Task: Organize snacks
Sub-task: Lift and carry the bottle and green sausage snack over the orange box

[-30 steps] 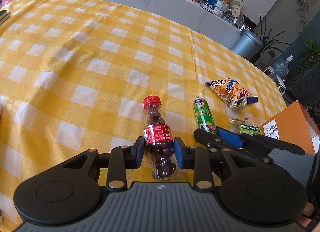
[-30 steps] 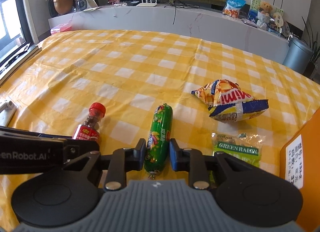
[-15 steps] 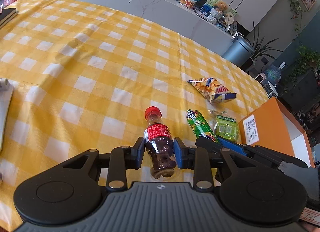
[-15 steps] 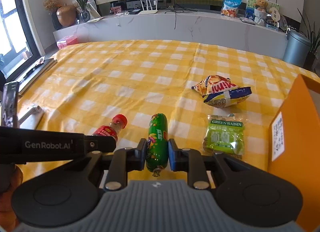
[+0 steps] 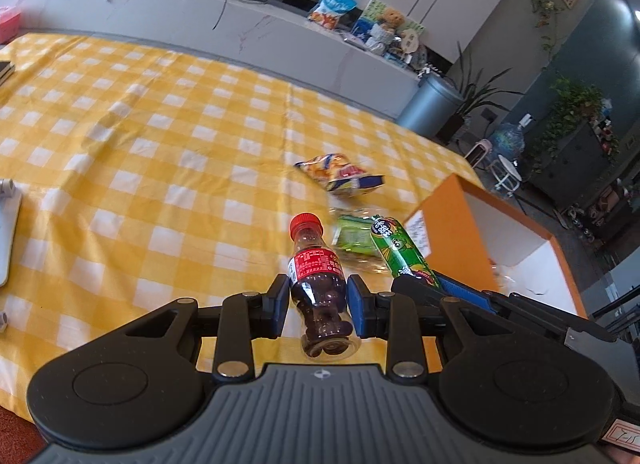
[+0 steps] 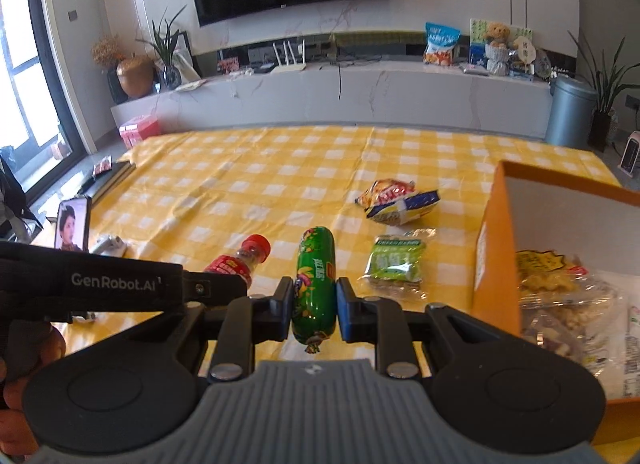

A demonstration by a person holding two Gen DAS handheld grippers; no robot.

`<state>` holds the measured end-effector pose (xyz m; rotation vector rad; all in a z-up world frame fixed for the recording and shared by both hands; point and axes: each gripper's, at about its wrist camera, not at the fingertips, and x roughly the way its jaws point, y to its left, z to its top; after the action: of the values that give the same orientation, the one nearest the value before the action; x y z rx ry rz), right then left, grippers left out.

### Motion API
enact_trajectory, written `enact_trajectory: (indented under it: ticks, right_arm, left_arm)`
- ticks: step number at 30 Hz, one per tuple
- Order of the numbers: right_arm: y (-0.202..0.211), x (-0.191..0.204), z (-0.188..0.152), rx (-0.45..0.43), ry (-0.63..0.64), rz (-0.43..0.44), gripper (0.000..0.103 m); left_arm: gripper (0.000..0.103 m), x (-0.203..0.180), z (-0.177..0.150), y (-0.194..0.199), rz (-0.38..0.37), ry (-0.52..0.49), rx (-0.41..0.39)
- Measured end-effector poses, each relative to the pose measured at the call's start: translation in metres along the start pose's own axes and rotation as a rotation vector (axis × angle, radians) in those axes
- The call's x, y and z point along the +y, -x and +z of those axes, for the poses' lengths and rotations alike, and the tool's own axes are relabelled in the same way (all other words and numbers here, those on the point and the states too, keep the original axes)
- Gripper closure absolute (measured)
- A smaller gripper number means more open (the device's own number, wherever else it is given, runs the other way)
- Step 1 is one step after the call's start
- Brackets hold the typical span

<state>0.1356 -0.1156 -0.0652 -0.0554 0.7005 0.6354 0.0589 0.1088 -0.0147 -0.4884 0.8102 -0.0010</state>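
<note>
Left tongs (image 5: 318, 300) clamp the candy bottle (image 5: 318, 276), right tongs (image 6: 314, 302) clamp the green sausage (image 6: 314, 284); both near the orange box (image 6: 496, 248), which holds some snacks. Chip bag (image 6: 396, 202) and raisin packet (image 6: 394, 264) remain beside the box.

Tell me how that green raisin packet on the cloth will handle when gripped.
The green raisin packet lies flat and crinkled, so it probably flexes and sags in a grip. Its glossy clear film may slip between pads. It looks thin, so likely light, and unlikely to roll on the checked tablecloth.
</note>
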Motion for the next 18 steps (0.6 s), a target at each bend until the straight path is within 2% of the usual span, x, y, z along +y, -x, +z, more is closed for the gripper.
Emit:
enact_trajectory:
  ticks: [6, 12, 18]
  right_arm:
    - [0.046, -0.017, 0.004, -0.092, -0.011, -0.023, 0.083]
    - [0.083, -0.042, 0.005, -0.141, -0.023, -0.044, 0.083]
    - [0.113, -0.074, 0.004, -0.176, -0.019, -0.121, 0.083]
  left_arm:
    - [0.068, -0.037, 0.0, 0.014, -0.059, -0.058, -0.029]
    - [0.068, -0.072, 0.002, 0.019, -0.109, -0.127, -0.045]
    - [0.068, -0.108, 0.007, 0.006, -0.168, -0.195, -0.028]
